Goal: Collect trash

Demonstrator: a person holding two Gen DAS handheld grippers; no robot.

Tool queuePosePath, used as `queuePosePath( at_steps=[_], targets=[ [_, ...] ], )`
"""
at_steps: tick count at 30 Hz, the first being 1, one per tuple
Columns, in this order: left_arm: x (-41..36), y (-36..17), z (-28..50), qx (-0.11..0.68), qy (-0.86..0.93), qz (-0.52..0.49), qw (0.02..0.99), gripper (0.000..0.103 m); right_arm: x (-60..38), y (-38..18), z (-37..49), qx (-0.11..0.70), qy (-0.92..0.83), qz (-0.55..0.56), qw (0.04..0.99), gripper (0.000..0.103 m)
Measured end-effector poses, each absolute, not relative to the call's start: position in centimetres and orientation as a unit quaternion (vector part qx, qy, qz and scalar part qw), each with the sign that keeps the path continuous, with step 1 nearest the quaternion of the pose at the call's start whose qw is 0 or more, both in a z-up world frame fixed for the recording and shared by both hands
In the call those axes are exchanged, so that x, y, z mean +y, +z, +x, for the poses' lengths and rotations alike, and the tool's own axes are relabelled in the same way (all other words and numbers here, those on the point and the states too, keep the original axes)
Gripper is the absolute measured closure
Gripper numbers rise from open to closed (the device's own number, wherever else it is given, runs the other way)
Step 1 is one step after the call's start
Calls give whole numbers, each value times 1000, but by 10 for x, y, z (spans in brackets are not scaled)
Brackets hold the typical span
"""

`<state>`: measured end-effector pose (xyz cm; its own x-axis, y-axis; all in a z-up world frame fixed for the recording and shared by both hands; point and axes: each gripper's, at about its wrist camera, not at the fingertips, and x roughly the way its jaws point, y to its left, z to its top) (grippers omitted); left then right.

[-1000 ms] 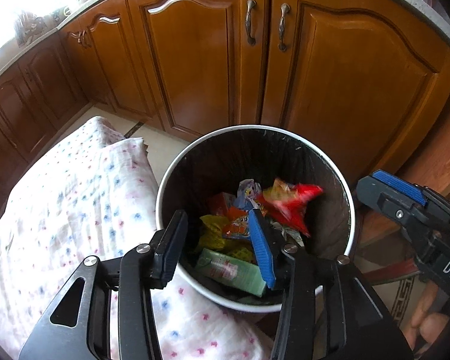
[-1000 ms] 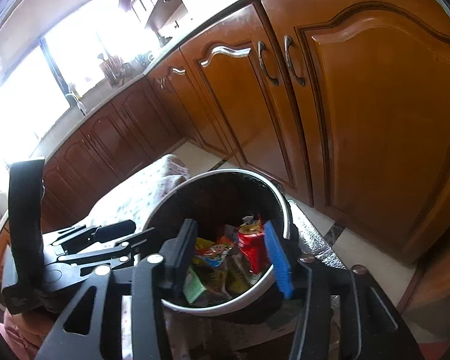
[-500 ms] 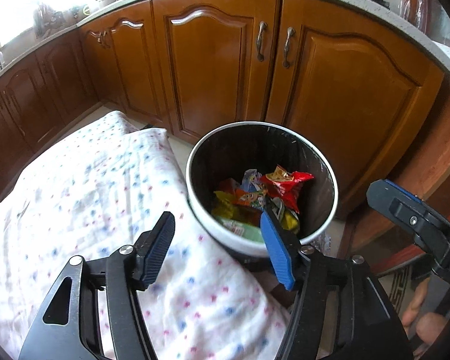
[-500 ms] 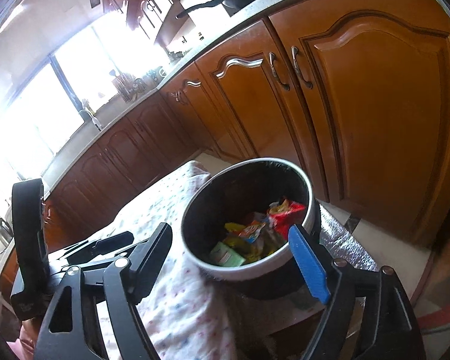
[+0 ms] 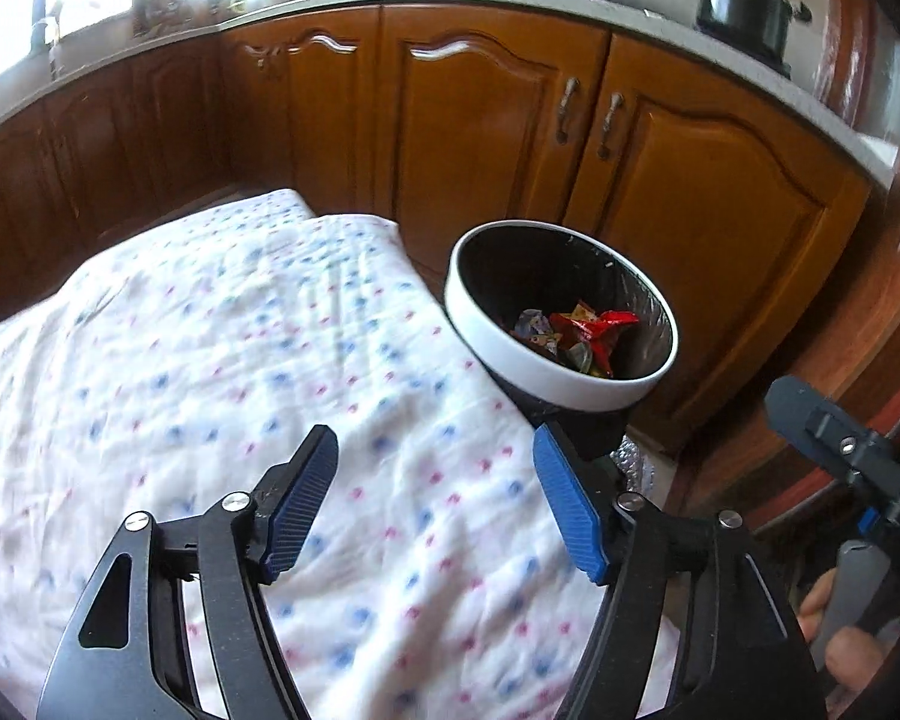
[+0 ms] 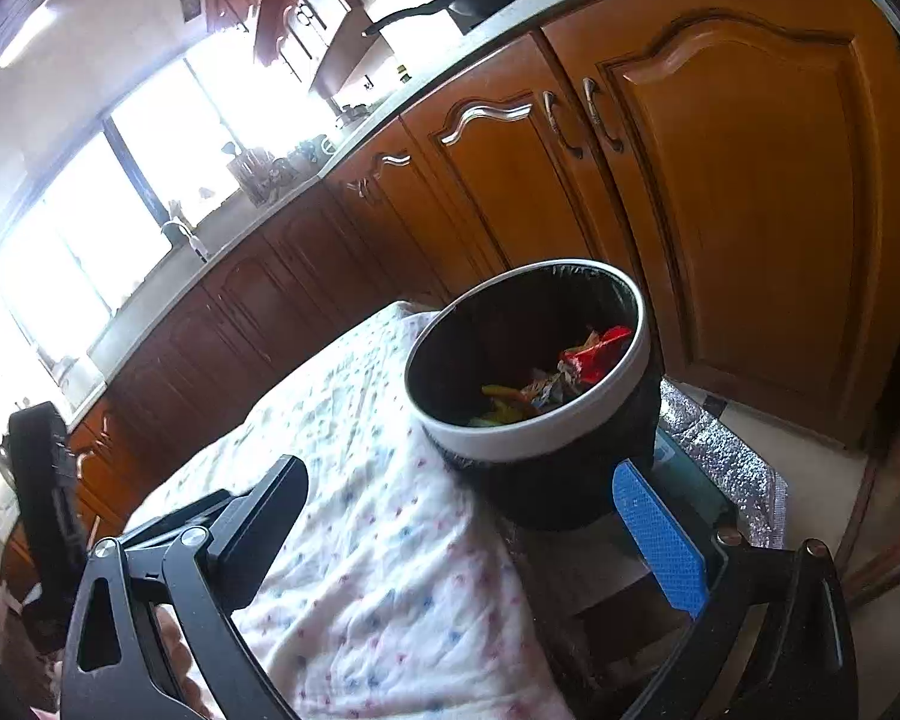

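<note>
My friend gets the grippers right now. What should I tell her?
Left gripper: open, holding nothing, above the cloth.
Right gripper: open, holding nothing, near the cloth's edge, facing the bin.
Bin: beside the cloth, in front of the cabinets, black liner inside.
Done: wrappers are in the bin.
Left: no trash shows on the cloth in either view. Look around for any more before stopping.
</note>
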<state>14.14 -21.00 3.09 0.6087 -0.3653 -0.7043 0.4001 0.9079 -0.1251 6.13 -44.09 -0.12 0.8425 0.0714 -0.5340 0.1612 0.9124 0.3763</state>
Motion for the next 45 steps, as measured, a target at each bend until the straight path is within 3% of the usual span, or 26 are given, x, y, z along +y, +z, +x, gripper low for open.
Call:
queuePosePath(
  at_steps=[2, 5, 12, 18, 45],
  targets=[
    [-198, 31, 133, 377, -209, 8, 902, 20, -430, 0, 55, 269, -29, 193, 943, 1],
    [-176, 37, 116, 343, -208, -10, 916, 17, -411, 6, 38, 236, -43, 162, 957, 1],
    [-132, 65, 70, 224, -174, -18, 959, 1, -361, 47, -6, 104, -72, 31, 992, 0],
    [-120, 66, 45, 163, -124, 25, 978, 0, -348, 34, -7, 113, -70, 9, 991, 0],
    [-87, 24, 23, 184, -52, 23, 981, 0, -319, -9, -9, 158, -13, 20, 987, 0]
  ],
)
